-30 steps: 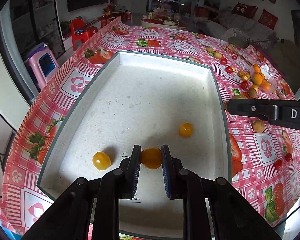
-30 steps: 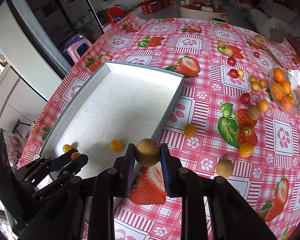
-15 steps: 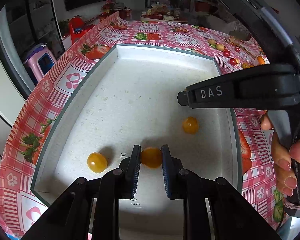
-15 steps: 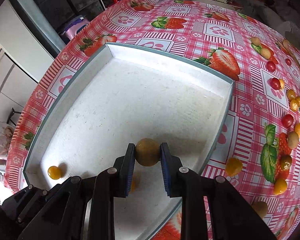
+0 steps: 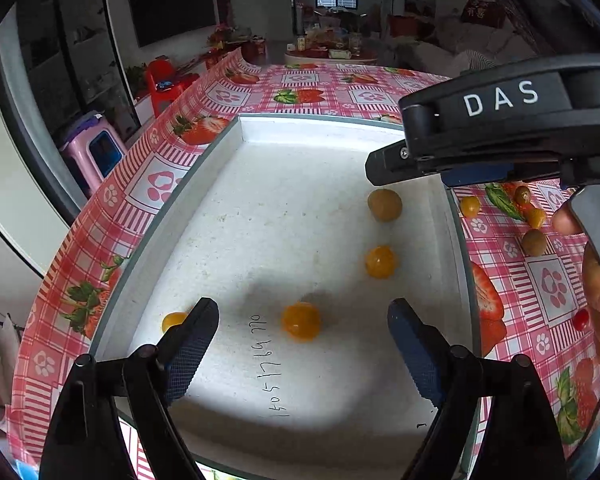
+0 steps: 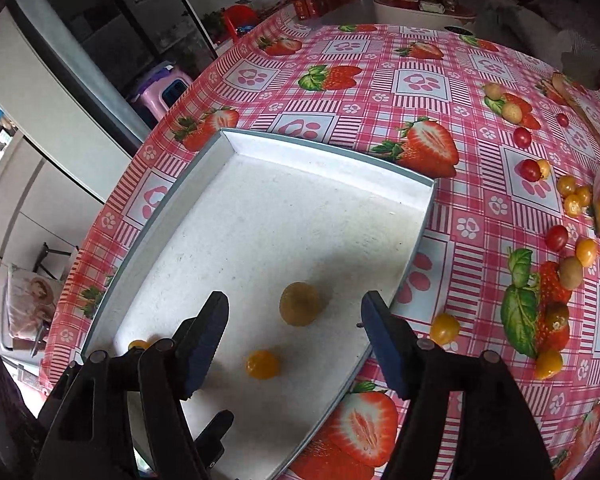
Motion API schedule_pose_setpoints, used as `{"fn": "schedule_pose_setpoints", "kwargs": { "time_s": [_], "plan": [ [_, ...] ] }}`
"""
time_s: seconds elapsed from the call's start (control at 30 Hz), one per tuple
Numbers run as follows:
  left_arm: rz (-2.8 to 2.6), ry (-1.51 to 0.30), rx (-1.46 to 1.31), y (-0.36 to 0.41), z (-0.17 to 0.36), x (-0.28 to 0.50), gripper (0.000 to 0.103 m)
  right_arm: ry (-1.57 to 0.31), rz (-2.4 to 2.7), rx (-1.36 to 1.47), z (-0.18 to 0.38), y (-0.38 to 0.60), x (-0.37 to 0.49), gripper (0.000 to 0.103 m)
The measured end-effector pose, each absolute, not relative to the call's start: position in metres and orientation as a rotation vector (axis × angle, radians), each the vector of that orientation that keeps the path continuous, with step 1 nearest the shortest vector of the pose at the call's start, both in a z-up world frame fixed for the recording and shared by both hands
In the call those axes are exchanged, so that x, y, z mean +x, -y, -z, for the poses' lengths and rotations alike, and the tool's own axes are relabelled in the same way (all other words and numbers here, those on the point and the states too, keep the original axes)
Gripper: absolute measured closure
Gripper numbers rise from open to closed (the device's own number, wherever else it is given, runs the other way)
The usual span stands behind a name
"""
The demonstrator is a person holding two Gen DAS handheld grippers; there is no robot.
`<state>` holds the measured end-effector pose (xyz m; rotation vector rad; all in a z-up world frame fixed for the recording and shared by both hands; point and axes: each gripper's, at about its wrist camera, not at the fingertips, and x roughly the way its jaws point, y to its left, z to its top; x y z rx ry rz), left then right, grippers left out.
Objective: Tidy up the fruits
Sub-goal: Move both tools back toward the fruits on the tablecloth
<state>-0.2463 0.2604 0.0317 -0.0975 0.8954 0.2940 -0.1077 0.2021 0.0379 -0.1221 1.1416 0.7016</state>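
Barely begun: both the left gripper (image 5: 303, 330) and right gripper (image 6: 295, 312) gape empty over the shallow white foam tray (image 6: 328, 152), four small round fruits inside, many more scattered on the desk (image 6: 420, 80) beyond.

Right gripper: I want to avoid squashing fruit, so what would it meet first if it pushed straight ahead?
Probably the brownish round fruit, lying on the tray floor between the open right gripper fingers. Depth is uncertain; the tray floor itself could come first.
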Motion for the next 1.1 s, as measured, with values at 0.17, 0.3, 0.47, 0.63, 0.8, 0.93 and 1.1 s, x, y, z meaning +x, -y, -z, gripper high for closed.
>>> {"fn": "schedule_pose_setpoints", "kwargs": {
  "time_s": [0.17,0.3,0.47,0.63,0.8,0.93,1.1],
  "plan": [
    [-0.275,-0.905,-0.101,-0.255,-0.039,-0.247,0.015,-1.116,-0.675,-0.076,-0.053,-0.17,-0.114,0.028],
    [-0.257,-0.903,-0.096,-0.244,-0.045,-0.248,0.015,-1.105,-0.64,-0.048,-0.058,-0.136,-0.118,0.028],
    [-0.23,-0.902,-0.07,-0.223,-0.052,-0.243,0.015,-1.104,-0.577,-0.026,-0.058,-0.089,-0.128,0.028],
    [-0.193,-0.896,-0.038,-0.198,-0.058,-0.24,0.015,-1.099,-0.502,-0.012,-0.055,-0.038,-0.141,0.028],
    [-0.148,-0.906,-0.014,-0.171,-0.059,-0.236,0.015,-1.121,-0.421,0.013,-0.04,0.011,-0.153,0.028],
    [-0.119,-0.924,0.004,-0.152,-0.056,-0.231,0.015,-1.131,-0.362,0.003,-0.026,0.04,-0.166,0.028],
    [-0.105,-0.956,-0.008,-0.138,-0.05,-0.219,0.015,-1.124,-0.32,-0.004,-0.017,0.065,-0.178,0.028]
  ]
}}
